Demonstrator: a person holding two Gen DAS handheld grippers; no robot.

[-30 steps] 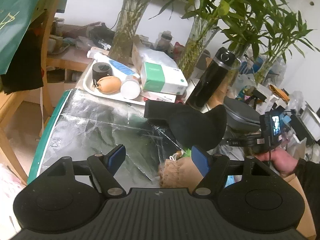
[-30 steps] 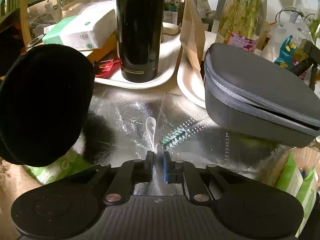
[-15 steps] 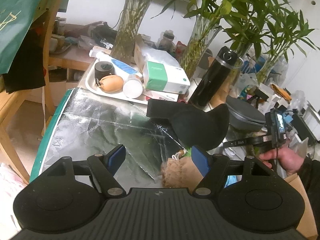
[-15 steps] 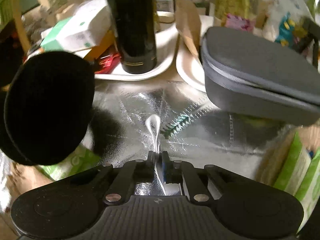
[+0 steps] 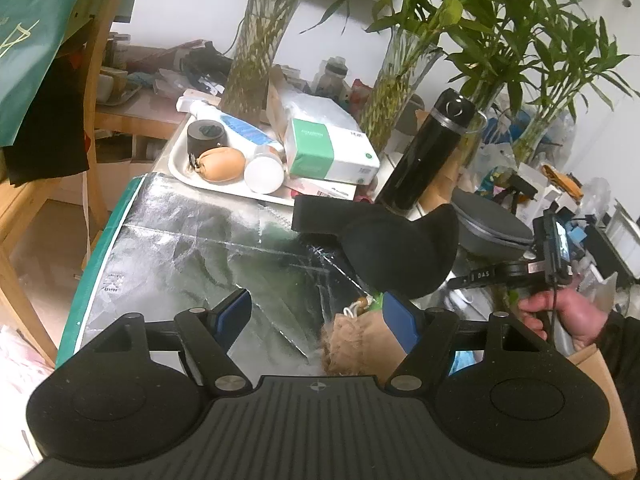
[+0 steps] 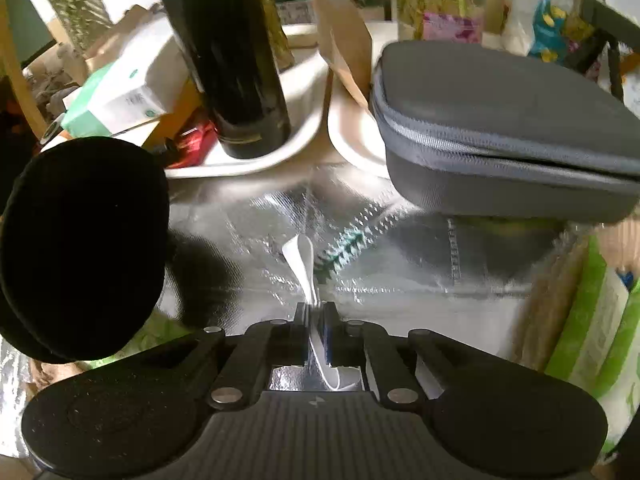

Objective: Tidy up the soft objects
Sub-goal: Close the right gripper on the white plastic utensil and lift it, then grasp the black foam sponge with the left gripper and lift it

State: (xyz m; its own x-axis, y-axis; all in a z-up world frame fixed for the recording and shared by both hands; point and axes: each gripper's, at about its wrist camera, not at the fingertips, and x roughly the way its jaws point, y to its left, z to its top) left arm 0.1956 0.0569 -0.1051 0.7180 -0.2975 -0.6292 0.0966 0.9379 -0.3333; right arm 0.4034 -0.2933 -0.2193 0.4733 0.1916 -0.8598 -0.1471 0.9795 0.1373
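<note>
Over foil mat (image 6: 400, 276) | right gripper (image 6: 318, 320) jaws pinch white strap (image 6: 302, 256)

Table (image 5: 132, 148), silver foil sheet (image 5: 192, 264), white tray (image 5: 180, 168), grey case (image 6: 500, 120)

We are looking at a lived-in home, at a crowded bench (image 5: 168, 248) covered with a silvery foil sheet. Glass vases of lucky bamboo (image 5: 256, 52) are standing along the white wall, and household odds and ends are piling up around them: a tissue pack (image 5: 332, 152), a black thermos (image 5: 428, 152), a white tray (image 5: 180, 168) holding small toiletries, a grey zip case (image 6: 504, 128). A wooden chair (image 5: 96, 92) is standing beside it.
</note>
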